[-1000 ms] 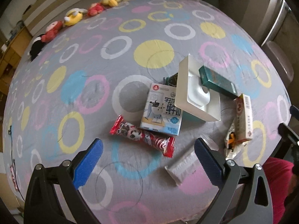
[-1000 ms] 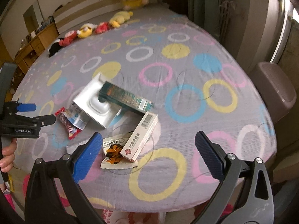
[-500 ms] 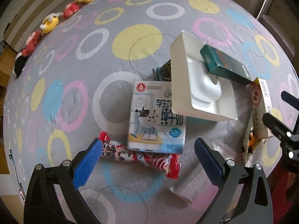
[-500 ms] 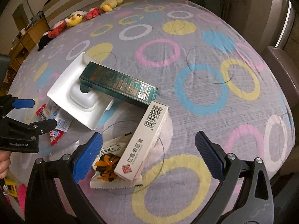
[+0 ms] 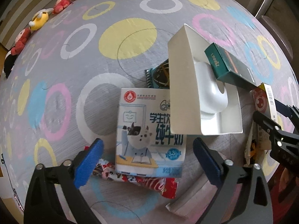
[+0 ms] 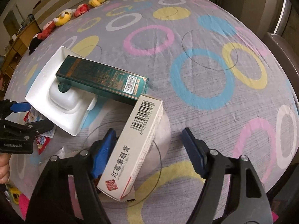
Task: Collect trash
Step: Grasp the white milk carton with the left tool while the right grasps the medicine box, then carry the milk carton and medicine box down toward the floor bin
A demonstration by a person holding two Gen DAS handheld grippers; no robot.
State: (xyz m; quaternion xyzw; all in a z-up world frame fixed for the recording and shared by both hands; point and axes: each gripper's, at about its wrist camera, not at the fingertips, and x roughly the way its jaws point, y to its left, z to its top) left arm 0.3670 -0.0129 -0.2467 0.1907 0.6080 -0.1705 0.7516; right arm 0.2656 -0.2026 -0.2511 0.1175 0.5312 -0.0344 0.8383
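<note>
left wrist view shows my left gripper [image 5: 147, 160] pointing down over the milk carton [image 5: 149, 130], which lies flat on the grey ringed bedsheet [image 5: 74, 74] between my blue pads [image 5: 87, 162]. the jaws are closing, yet i see a gap on both sides of the carton, so nothing is gripped. a red candy wrapper [image 5: 149, 182] pokes out from under the carton's near edge at 6 o'clock. at 1 o'clock from the carton sits the white tray box [image 5: 179, 93], tipped up, with a dark green box [image 5: 228, 69] resting across its far corner, and a spiral notebook [image 5: 158, 74] half hidden behind its wall. a clear packet [image 5: 186, 205] lies at 5 o'clock, partly under my finger.

right wrist view: my right gripper [image 6: 149, 149] straddles the white medicine box [image 6: 134, 149], jaws closing. the left pad [image 6: 104, 149] looks to be touching or just beside the box's side, the right pad stands well apart, so no hold yet. a torn snack packet [image 6: 119, 197] lies under the box's near end. the green box lies at 11 o'clock, its end just beside the medicine box.

as i judge it, the collecting has hardly begun: every piece i can see is on the sheet, none lifted, and no bag or bin shows clearly. two first grasps are under way; the rest is untouched.
</note>
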